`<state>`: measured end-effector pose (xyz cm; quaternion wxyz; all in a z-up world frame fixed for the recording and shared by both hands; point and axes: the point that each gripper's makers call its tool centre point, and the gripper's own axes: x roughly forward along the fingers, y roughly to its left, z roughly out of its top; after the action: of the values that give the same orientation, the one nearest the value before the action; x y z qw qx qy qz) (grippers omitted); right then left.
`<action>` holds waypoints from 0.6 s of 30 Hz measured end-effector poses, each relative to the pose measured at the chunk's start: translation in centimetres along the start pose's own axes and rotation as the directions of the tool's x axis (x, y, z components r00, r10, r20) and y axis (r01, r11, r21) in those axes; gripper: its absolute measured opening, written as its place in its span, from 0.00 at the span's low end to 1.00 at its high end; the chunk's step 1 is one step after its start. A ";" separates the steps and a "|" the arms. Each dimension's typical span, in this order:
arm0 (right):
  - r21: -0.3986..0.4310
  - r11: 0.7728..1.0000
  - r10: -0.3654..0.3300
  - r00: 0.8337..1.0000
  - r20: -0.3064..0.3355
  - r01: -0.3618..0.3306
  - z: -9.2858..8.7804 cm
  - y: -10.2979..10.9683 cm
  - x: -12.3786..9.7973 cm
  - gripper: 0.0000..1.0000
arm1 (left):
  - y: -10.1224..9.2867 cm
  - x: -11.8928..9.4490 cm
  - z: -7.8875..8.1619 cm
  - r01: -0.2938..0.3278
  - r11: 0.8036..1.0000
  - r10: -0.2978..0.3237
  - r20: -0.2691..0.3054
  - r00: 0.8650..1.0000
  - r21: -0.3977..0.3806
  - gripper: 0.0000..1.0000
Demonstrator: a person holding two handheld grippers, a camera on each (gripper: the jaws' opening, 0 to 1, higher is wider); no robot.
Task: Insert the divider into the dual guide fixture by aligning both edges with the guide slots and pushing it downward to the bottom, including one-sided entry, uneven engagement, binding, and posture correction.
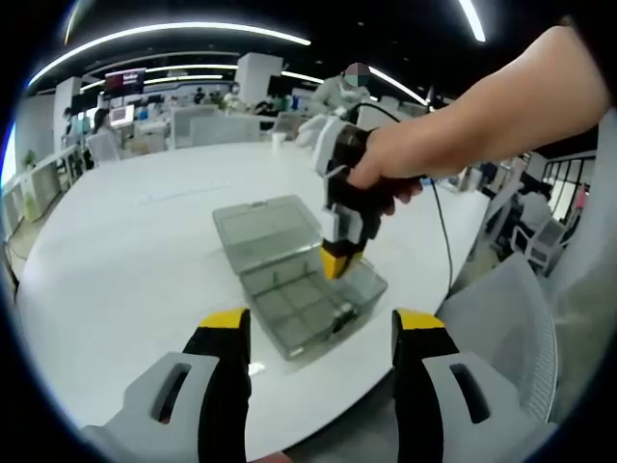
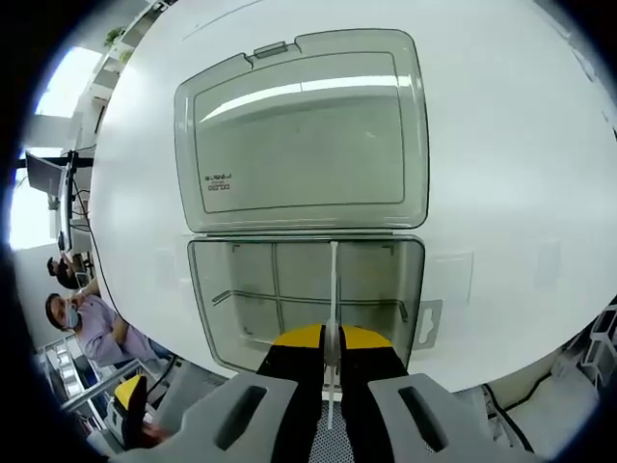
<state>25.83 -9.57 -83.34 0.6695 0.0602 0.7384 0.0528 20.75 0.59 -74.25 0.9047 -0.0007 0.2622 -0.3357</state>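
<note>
A clear grey compartment box lies open on the white table, its lid folded flat behind it. In the right gripper view the box tray with its inner slots is below the lid. My right gripper is shut on a thin clear divider that stands upright over the tray. In the left gripper view that right gripper, held by a hand, points down into the box. My left gripper is open near the table's front edge, holding nothing.
The round white table is bare around the box. A grey chair stands at the right beside the table. Desks, chairs and people are in the background. A cable hangs from the right gripper.
</note>
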 end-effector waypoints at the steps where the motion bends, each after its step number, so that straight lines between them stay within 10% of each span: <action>1: -0.003 1.000 0.000 1.000 0.001 0.000 -0.1 0.0 0.0 0.00 | 0.0 0.0 0.0 0.000 1.000 0.000 0.000 1.000 0.000 0.57; 18: -0.041 0.999 -0.021 0.999 0.034 0.023 0.8 -0.3 1.3 0.00 | 0.1 0.0 0.0 -0.004 1.000 0.004 -0.004 1.000 -0.001 0.57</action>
<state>26.50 -9.69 -84.80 0.6837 0.0390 0.7263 0.0596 20.81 0.69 -74.31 0.9050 0.0000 0.2642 -0.3336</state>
